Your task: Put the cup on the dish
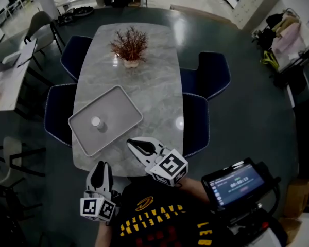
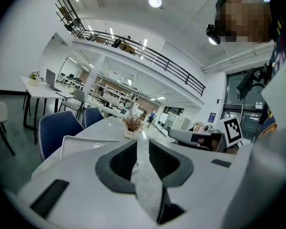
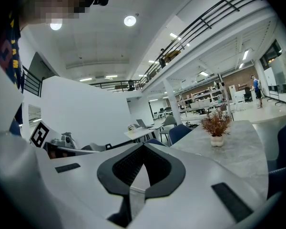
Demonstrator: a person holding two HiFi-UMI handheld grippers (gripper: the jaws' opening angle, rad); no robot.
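Already the cup stands upright on the dish, a small pale cup in the left half of that shallow grey rectangular tray with nothing else beside it. The dish lies askew on the table, close to its left long edge and nearer the person's end than the far one. At the far end, about on the midline, stands a potted plant with reddish-brown twigs in a pale pot.

The table is a long slab of light grey marble with rounded corners, and it shines under the ceiling lights. The right gripper hovers over the near end, just beside the dish's near edge and apart from it, its jaws together on nothing. The left gripper hangs at the near left corner, about on the edge, its jaws likewise drawn together and empty. Both point roughly along the table.

Four dark blue chairs are tucked in, two on each long side. To the left is a white desk. A lit screen sits at the person's right. The floor is dark and glossy. The gripper views show a tall white hall with an upper gallery behind a black railing and round ceiling lamps.
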